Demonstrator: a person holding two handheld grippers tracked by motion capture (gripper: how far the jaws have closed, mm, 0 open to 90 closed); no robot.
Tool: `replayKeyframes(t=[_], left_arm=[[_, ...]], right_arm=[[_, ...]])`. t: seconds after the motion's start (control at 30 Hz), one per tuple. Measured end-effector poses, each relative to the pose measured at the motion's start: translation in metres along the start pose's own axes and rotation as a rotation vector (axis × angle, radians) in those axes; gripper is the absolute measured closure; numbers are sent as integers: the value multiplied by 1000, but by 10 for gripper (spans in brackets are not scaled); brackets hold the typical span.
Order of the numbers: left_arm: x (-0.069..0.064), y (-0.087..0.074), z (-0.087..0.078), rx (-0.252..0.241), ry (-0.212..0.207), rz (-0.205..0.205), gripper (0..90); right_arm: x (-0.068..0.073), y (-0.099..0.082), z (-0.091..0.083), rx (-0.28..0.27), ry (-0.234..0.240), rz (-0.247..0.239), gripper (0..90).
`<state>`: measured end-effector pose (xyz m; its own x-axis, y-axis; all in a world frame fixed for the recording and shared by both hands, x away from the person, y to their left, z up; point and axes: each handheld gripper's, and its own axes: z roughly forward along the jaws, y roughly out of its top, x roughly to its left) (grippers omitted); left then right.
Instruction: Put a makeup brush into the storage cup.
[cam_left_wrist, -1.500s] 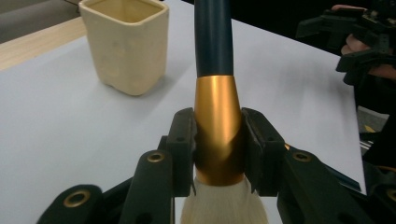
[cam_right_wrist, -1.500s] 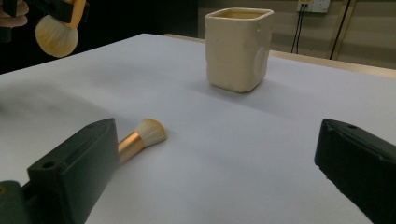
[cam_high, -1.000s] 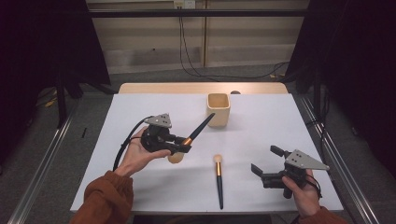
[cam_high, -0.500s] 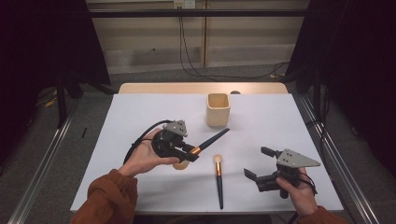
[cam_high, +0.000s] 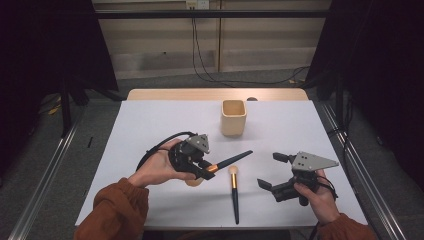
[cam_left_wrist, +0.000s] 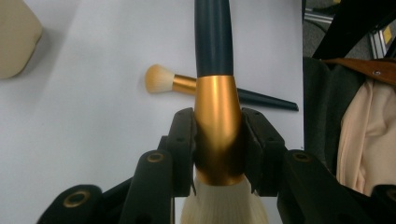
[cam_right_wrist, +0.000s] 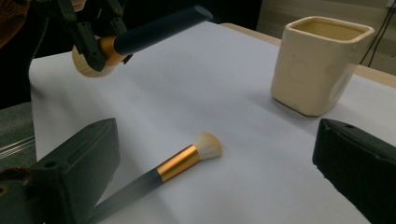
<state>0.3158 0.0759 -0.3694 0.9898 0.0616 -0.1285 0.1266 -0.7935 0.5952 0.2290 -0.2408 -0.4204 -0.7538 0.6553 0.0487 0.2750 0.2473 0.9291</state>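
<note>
Since earlier, L gripper (cam_high: 202, 167) swung its clamped big brush (cam_left_wrist: 215, 116) toward R gripper (cam_high: 272, 171), whose jaws gape empty.

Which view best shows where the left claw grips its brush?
The left gripper view: both pads clamp the held brush on its gold ferrule. The high view shows the left claw holding it small, handle pointing right. The right gripper view shows that grip far off at top left.

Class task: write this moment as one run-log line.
left gripper: shut on large brush | right gripper: open, near small brush | cup: upright
</note>
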Motion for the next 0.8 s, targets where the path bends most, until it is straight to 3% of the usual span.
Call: replayKeyframes(t=[0.07,0.27,0.53,0.8], left_arm=[[0,1,1,22,-13,1,668],[-2,2,9,92,-42,10,668],[-3,7,17,142,-61,2,668],[-3,9,17,187,-64,13,668]], right_arm=[[1,1,2,11,6,-13,9],[2,5,6,94,106,-3,11],[1,16,16,198,209,-34,14],[5,19,29,299,259,-82,17]])
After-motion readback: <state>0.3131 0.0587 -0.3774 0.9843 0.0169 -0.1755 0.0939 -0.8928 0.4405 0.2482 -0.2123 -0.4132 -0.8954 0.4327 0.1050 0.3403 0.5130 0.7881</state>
